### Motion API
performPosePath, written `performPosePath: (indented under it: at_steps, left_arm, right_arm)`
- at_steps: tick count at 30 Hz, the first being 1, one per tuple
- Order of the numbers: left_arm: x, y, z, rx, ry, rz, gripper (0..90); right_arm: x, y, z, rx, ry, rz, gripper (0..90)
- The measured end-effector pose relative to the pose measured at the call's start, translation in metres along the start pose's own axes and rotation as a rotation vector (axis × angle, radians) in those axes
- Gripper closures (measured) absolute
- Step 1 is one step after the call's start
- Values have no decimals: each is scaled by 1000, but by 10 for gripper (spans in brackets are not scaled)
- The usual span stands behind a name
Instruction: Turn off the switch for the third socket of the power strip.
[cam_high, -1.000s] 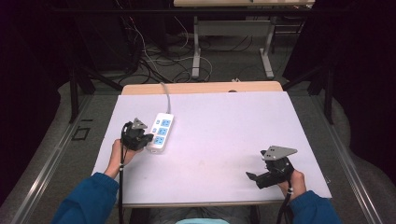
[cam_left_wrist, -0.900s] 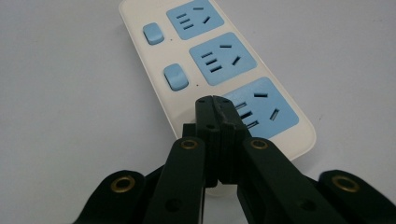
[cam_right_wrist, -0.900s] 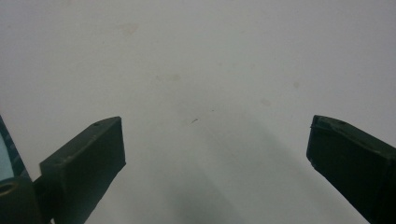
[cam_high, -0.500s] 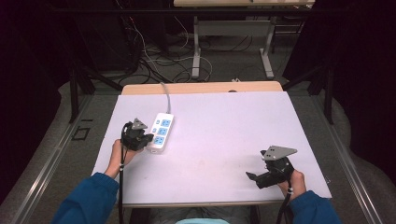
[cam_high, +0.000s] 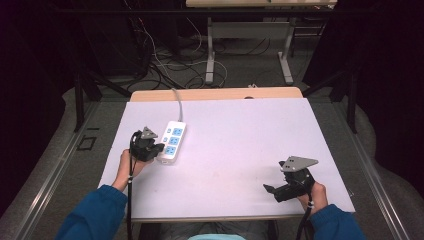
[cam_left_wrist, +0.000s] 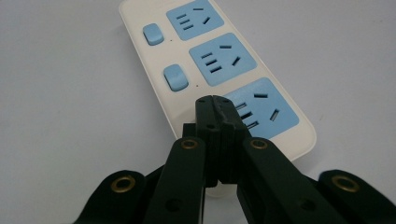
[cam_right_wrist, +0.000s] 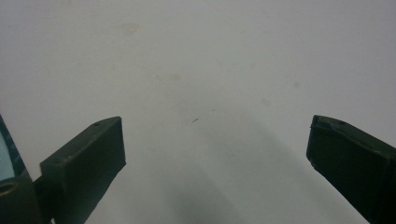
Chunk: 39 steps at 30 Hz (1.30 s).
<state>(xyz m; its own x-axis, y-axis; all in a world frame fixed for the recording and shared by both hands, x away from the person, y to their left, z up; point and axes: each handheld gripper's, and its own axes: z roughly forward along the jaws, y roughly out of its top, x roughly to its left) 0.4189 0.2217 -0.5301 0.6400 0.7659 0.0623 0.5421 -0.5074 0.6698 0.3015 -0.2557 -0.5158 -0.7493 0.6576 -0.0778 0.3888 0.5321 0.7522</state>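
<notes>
A white power strip (cam_high: 171, 142) with 3 blue sockets lies on the left of the bench (cam_high: 240, 135). The left claw (cam_left_wrist: 214, 101), clenched and empty, rests at its near end. The right claw (cam_right_wrist: 215, 154) hangs released at the near right.

The power strip (cam_high: 171, 141) and its cord (cam_high: 177, 102) occupy the table's (cam_high: 240, 135) left-rear part. The centre and right lie open.

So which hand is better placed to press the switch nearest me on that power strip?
Left. The left claw is shut with its tip over the power strip, by the near switch. The right claw is open, over bare table far away.
</notes>
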Motion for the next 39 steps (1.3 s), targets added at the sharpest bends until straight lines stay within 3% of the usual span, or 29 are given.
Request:
performPosePath:
  at_steps: [39]
  left_arm:
    - [-1, -1, 1, -6, 4, 2, 900]
  right_arm:
    - [-1, 0, 1, -15, -4, -10, 40]
